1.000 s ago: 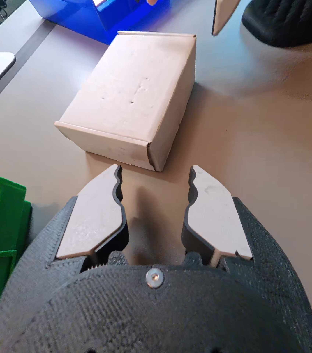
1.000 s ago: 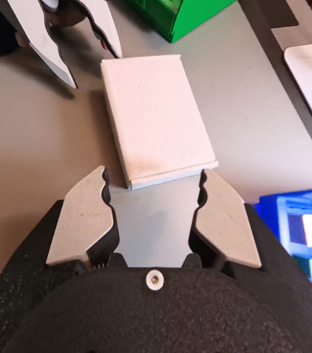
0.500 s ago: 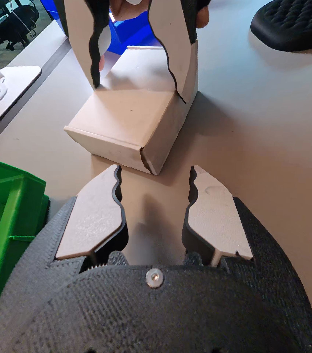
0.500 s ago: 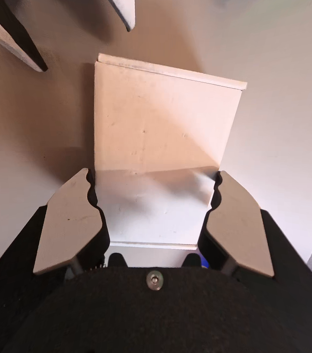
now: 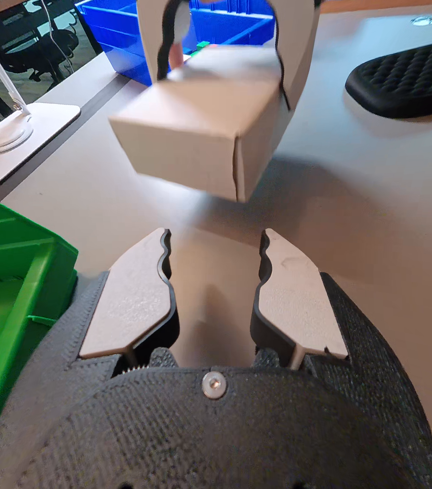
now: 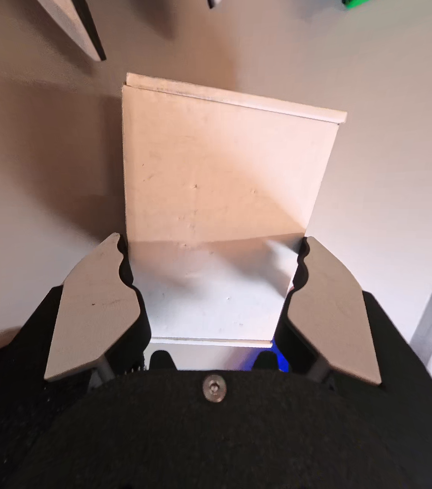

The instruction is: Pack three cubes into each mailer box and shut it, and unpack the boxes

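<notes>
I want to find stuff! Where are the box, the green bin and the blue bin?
mailer box (image 5: 183, 150), left wrist view, front face.
green bin (image 5: 11, 264), left wrist view, inner wall.
blue bin (image 5: 124, 45), left wrist view, outer side wall.

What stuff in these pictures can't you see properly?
- Inside the mailer box: closed in both views, so any cubes are hidden.
- Box bottom: left wrist view, motion blur smears it.
- Blue bin contents: left wrist view, right gripper and box cover them.
- Left gripper: right wrist view, cut off by the top edge.
</notes>
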Motion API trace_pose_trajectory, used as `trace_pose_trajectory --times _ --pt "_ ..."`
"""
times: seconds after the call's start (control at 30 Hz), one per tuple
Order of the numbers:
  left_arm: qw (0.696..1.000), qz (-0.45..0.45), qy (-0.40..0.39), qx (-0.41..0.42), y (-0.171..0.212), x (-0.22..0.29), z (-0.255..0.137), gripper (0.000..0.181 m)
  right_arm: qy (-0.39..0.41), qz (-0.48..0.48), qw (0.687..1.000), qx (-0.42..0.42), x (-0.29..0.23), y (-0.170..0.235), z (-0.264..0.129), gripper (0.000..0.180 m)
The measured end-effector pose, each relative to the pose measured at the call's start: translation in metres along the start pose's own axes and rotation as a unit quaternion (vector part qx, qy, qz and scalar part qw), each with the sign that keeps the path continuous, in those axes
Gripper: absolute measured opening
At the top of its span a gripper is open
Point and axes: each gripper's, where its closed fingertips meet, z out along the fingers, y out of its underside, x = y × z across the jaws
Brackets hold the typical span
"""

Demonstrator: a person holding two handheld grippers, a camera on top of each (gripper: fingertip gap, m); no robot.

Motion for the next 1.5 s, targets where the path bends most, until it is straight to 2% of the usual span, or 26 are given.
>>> trace_pose_trajectory --times 0.1,0.2,0.37,0.53,0.7,0.93,1.0,1.07,1.2,1.4,1.5 --pt "1.000 -0.013 0.004 0.010 -0.003 0.001 0.000 0.064 0.021 0.022 1.000 -0.006 0.014 0.027 -0.045 0.120" --pt "0.999 -0.031 0.010 0.020 -0.006 0.001 0.000 0.064 0.075 0.063 0.995 -0.024 0.047 0.068 -0.096 0.120" --pt "0.999 -0.043 0.006 0.027 -0.006 -0.003 -0.001 0.063 0.159 0.147 0.972 -0.090 0.113 0.158 -0.158 0.120" --pt "0.998 -0.057 0.010 0.035 -0.006 -0.002 0.001 0.062 0.179 0.214 0.950 -0.141 0.169 0.238 -0.162 0.120" --pt "0.995 -0.079 -0.013 0.063 -0.016 -0.009 -0.002 0.062 0.167 0.236 0.946 -0.148 0.212 0.278 -0.128 0.120" --pt "0.987 -0.099 -0.075 0.099 -0.028 -0.017 -0.010 0.061 0.133 0.207 0.952 -0.184 0.236 0.306 -0.081 0.121" --pt "0.985 -0.105 -0.081 0.107 -0.030 -0.016 -0.011 0.061 0.131 0.196 0.955 -0.182 0.240 0.306 -0.080 0.121" --pt "0.986 -0.103 -0.081 0.108 -0.031 -0.014 -0.010 0.061 0.147 0.180 0.953 -0.193 0.247 0.308 -0.081 0.112" --pt "0.987 -0.103 -0.074 0.098 -0.026 -0.015 -0.005 0.060 0.174 0.172 0.946 -0.211 0.258 0.313 -0.083 0.114" --pt "0.989 -0.077 -0.082 0.092 -0.026 -0.013 -0.006 0.060 0.204 0.176 0.946 -0.181 0.250 0.305 -0.089 0.102" --pt "0.989 -0.071 -0.088 0.091 -0.029 -0.013 -0.011 0.055 0.234 0.184 0.949 -0.106 0.230 0.277 -0.104 0.096"
